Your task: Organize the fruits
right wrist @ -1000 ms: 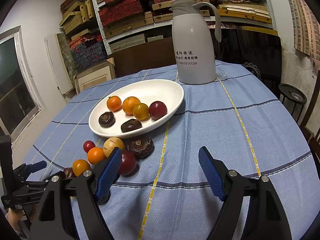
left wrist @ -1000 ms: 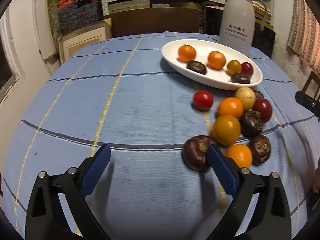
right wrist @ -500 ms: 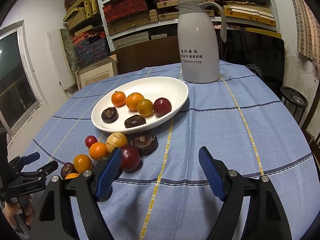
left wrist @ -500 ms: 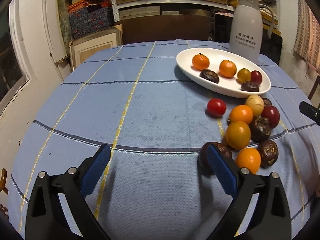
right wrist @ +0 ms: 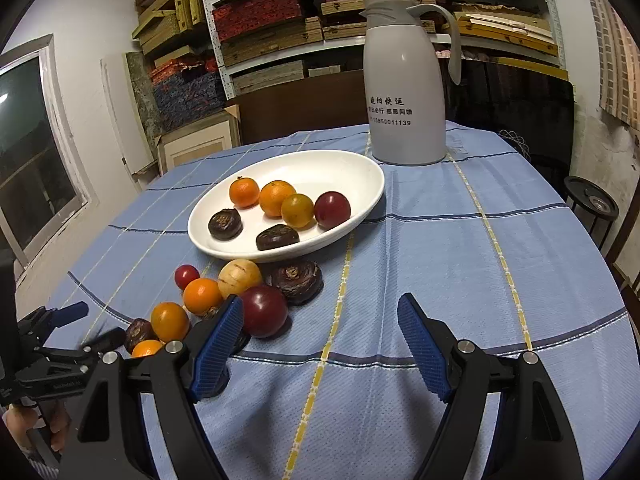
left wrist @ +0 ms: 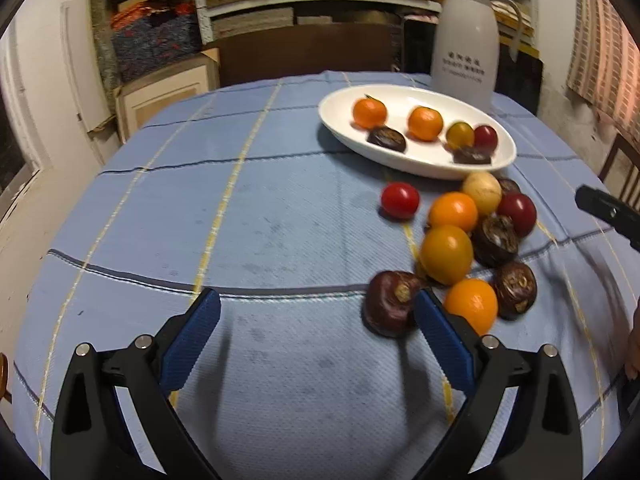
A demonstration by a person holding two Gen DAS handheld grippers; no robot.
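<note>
Up close in the left wrist view, the left gripper [left wrist: 316, 312] is spread, a dark chestnut-like fruit [left wrist: 390, 309] just inside its right finger, loose fruits beyond. Only the right wrist view shows the window; the right gripper [right wrist: 320, 322] is spread, a dark red fruit [right wrist: 263, 310] beside its left finger, white plate [right wrist: 360, 168] ahead on the blue checked surface [right wrist: 440, 248], thermos [right wrist: 406, 80] and shelves behind.

hand-held gripper [left wrist: 316, 316] | black frame | ribbed blue pads [left wrist: 192, 336] | silver screws
</note>
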